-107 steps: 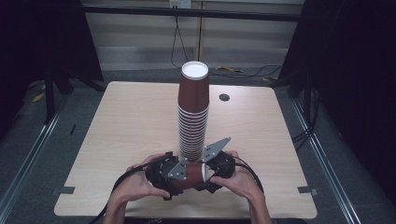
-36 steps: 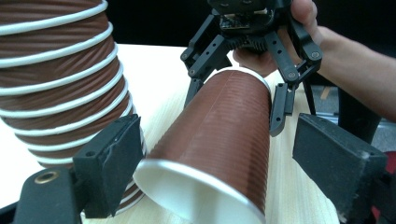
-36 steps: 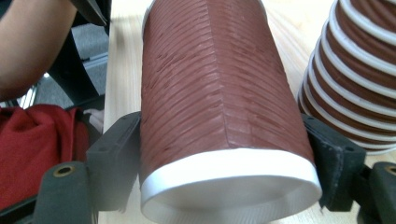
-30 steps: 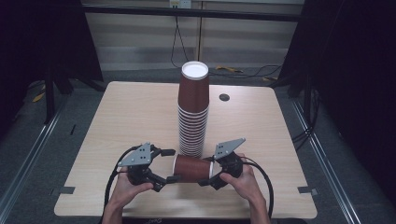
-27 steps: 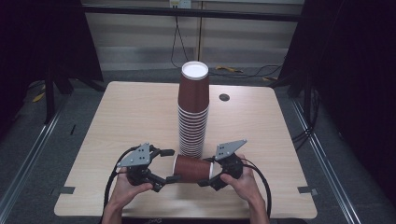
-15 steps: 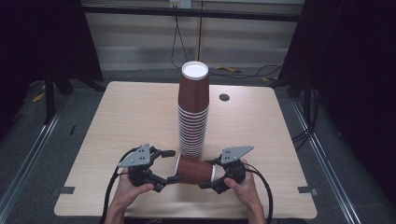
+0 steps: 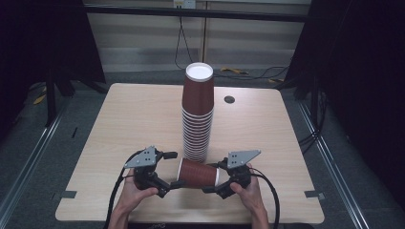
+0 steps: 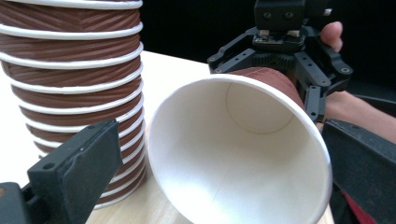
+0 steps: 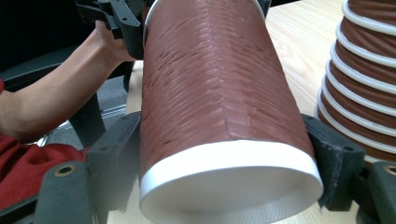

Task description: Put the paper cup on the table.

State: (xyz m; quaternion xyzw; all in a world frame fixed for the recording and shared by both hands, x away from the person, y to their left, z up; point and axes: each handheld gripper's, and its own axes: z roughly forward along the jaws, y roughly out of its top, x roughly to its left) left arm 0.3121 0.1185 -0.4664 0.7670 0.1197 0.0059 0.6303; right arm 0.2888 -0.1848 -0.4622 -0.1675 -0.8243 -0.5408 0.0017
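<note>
I am holding the brown ribbed paper cup point(image 7: 198, 172) lying sideways just in front of the tall stack of brown paper cups point(image 7: 197, 119). My right gripper point(image 9: 224, 186) is squeezing its bottom end. My left gripper point(image 8: 210, 186) has just been opening wide, its jaws standing either side of the cup's mouth without pressing.

hidden: foot of cup stack point(image 7: 196, 138) behind lying cup point(image 7: 198, 172), near table's point(image 7: 119, 124) front edge | cut off: stack top in both gripper views; cup rim point(image 8: 243, 154) at bottom edge | too small: dark disc point(image 7: 229, 99), far edge
</note>
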